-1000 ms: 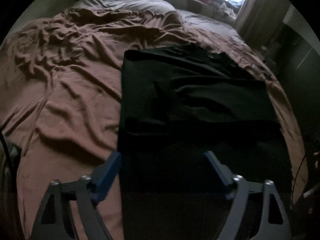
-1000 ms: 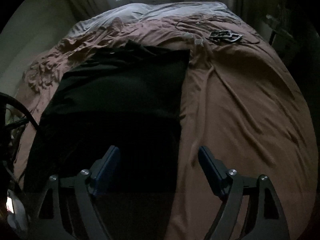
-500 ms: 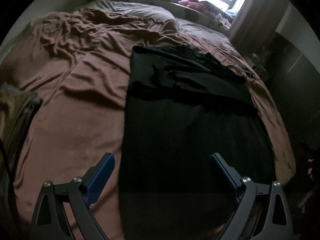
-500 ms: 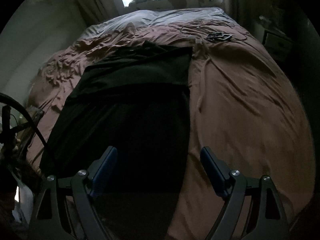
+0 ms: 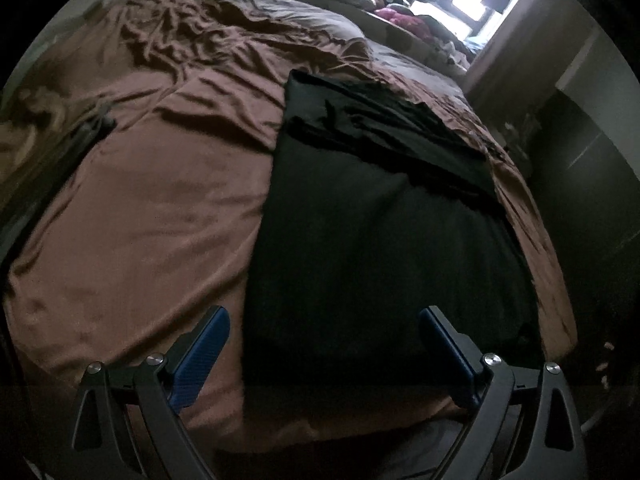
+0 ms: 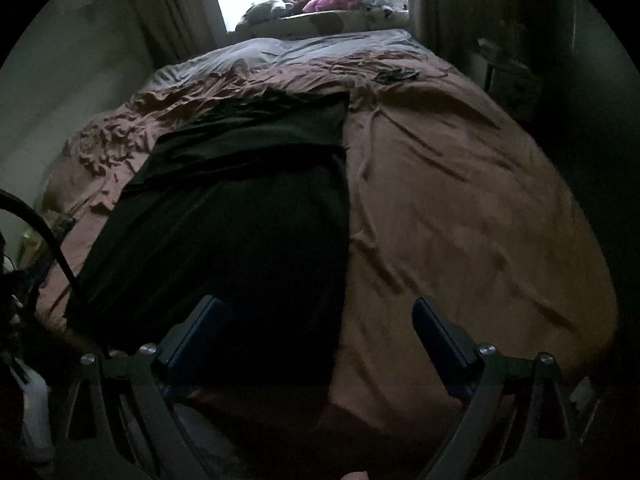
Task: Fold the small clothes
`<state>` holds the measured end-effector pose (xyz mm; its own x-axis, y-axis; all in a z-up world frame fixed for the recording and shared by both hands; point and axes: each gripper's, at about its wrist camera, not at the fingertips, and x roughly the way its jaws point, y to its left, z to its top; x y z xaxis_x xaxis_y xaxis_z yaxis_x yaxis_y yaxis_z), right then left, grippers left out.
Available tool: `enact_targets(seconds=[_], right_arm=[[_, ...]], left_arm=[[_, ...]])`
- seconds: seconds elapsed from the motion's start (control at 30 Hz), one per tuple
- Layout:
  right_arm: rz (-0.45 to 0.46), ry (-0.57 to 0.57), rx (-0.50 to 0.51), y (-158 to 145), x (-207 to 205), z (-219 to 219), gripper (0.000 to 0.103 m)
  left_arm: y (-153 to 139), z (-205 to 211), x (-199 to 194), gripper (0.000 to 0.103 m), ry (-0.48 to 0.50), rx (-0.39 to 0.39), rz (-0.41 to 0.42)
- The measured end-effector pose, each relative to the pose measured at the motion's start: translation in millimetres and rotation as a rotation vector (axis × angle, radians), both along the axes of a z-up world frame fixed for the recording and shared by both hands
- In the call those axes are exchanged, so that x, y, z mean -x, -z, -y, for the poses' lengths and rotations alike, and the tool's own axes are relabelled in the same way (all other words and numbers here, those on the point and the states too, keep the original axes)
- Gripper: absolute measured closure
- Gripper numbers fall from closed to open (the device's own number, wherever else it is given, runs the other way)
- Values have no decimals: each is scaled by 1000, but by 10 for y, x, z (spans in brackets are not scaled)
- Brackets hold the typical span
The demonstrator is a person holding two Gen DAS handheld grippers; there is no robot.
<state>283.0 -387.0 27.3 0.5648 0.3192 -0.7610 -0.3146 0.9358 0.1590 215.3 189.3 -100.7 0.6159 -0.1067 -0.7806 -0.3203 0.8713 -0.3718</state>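
Black garment (image 5: 384, 232) lies flat on brown bedsheet (image 5: 152, 208), long axis running near to far, far end rumpled in folds. Left-wrist view: wide bare sheet left of garment's straight left edge; only narrow brown strip right of it before bed drops off. Right-wrist view: garment (image 6: 240, 216) left, broad open sheet (image 6: 460, 208) right. Left gripper (image 5: 324, 328) angled down over near hem, jaws spread, nothing between. Right gripper (image 6: 316, 316) likewise tilted down, jaws just widened, straddling garment's right edge, pinching nothing.
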Motion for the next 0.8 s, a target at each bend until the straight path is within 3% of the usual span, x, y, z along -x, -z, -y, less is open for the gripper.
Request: enact_targets(seconds=[0.3, 0.5, 0.67, 0.8], right_arm=[[-48, 19, -125, 374, 129, 204, 7], [-135, 19, -328, 731, 51, 377, 7], [-223, 72, -451, 1034, -181, 579, 29], [-281, 89, -501, 1255, -329, 607, 32]], left_arm=[[306, -51, 281, 21, -32, 88, -2], [453, -79, 324, 26, -42, 140, 2], [588, -139, 275, 30, -40, 197, 2], [709, -225, 217, 36, -64, 246, -10]])
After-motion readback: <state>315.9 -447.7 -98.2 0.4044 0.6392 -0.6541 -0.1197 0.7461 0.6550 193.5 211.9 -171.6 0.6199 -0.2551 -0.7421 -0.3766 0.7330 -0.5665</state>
